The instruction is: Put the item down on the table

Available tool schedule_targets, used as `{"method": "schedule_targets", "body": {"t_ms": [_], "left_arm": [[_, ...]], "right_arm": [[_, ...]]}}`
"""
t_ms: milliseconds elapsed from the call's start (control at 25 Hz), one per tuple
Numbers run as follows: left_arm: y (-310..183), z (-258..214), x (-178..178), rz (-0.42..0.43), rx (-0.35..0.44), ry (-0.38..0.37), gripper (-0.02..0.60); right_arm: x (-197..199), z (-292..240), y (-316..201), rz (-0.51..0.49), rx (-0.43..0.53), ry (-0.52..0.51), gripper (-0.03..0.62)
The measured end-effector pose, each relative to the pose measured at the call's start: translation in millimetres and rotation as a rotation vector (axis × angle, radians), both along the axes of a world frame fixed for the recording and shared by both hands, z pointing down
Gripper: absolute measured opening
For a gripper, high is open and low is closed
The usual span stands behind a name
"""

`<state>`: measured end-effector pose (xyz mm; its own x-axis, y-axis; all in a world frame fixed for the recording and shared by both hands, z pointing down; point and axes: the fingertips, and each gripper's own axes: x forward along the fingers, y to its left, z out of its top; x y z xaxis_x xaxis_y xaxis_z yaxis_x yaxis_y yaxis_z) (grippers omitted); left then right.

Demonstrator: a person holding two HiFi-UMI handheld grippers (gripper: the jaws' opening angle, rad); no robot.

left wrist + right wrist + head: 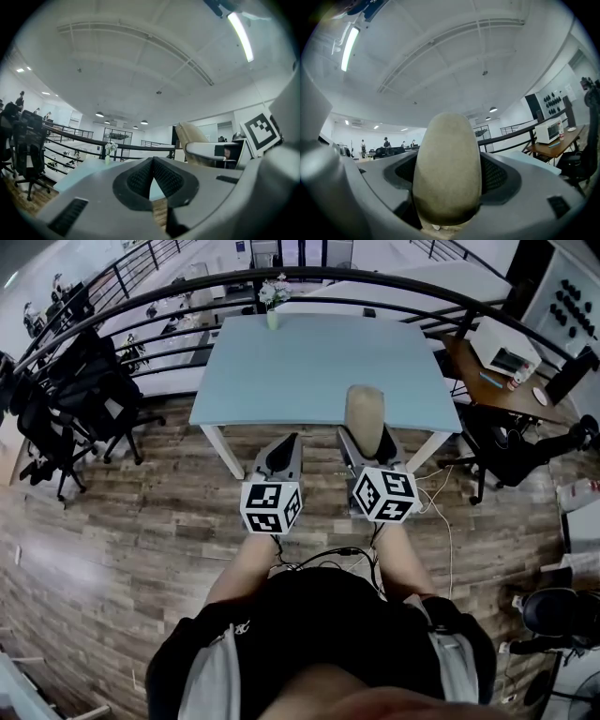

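— The right hand-held gripper is pinching a beige, rounded item, one pad on each side. The item stands upright between the pads and sticks out well past them.

— Can you see its lower end?

— No. In the right gripper view the lower end sinks behind the gripper's body. In the head view the jaws cover it, so only the upper part of the item shows.

— Is it on the counter?

— It is held in the air in front of the person. From the head view it lines up with the near edge of the pale blue counter, but I cannot tell whether it is over the counter or short of it.

— And the left hand-held gripper?

— Its pads are pressed together at the tips with nothing between them. Through the small gap below the tips, a strip of counter and the wooden floor show. In the head view the left hand-held gripper is beside the right one.

— Anything else on the counter?

— A small vase at the far edge, too small to make out.
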<state>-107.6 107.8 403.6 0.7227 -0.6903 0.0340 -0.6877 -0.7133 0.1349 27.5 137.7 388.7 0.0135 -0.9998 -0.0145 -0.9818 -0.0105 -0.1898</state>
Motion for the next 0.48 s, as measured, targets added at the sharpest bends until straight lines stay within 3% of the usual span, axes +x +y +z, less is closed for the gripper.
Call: {"method": "schedule_targets", "body": {"t_ms": [480], "left_arm": [[-39, 5, -20, 0.037, -0.005, 0.014, 0.014]], "right_arm": [[-21, 1, -28, 0.037, 0.014, 0.004, 0.388]]}}
